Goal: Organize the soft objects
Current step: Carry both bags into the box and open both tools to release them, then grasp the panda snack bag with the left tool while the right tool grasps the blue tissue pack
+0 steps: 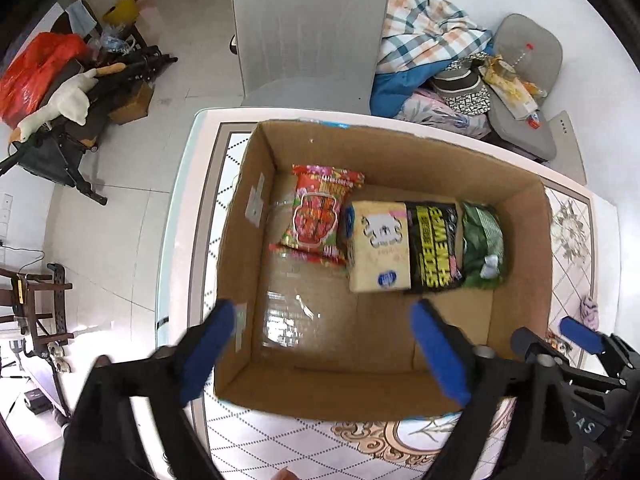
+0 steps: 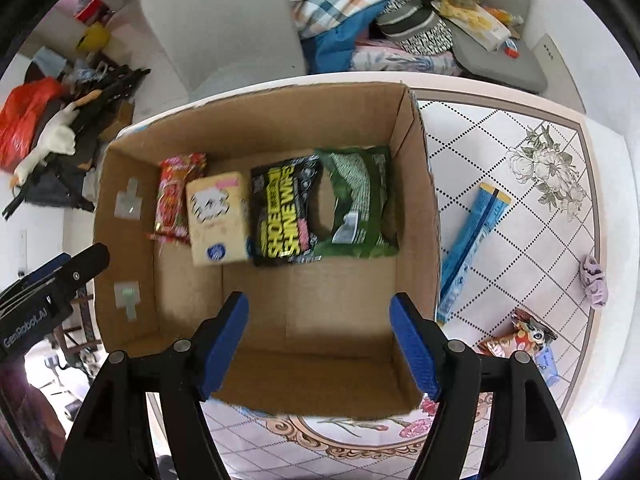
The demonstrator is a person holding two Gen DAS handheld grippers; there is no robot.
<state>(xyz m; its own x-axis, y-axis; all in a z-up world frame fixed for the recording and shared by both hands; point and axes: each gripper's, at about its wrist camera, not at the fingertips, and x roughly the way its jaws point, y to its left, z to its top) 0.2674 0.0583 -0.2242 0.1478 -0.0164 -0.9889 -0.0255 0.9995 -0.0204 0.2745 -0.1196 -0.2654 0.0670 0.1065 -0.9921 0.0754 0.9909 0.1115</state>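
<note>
1. The four soft packets already sit in the cardboard box [image 2: 132,240], lined up side by side along its far half: a red snack bag [image 1: 316,216], a cream tissue pack [image 1: 380,248], a black bag with yellow lettering [image 1: 434,246] and a green pouch [image 1: 482,246]. From either claw they lie straight ahead and below, past the fingertips.
2. They look packed edge to edge on purpose, so the near half of the box floor stays free for more.
3. The right gripper [image 2: 320,344] hangs over that free near half, jaws spread wide, nothing between its blue pads [image 2: 412,344].
4. The left gripper [image 1: 324,352] is spread too and empty. One finger hangs over the box's left wall, the other over the box floor.
5. I'd judge a packet has been let go into the row and both claws are free for the next pick.
6. Out on the patterned table [image 2: 520,184], right of the right claw, wait a long blue packet [image 2: 468,252] just beside the box wall, a small lilac cloth [image 2: 594,280] further out, and an orange snack bag [image 2: 516,336] near the claw's right finger.
7. The right box wall stands between the claws and those items, so a reach must clear it; the two claws also hang close together.
8. Beyond the table stand a grey chair [image 1: 308,28] and a heap of bedding [image 1: 424,40].
</note>
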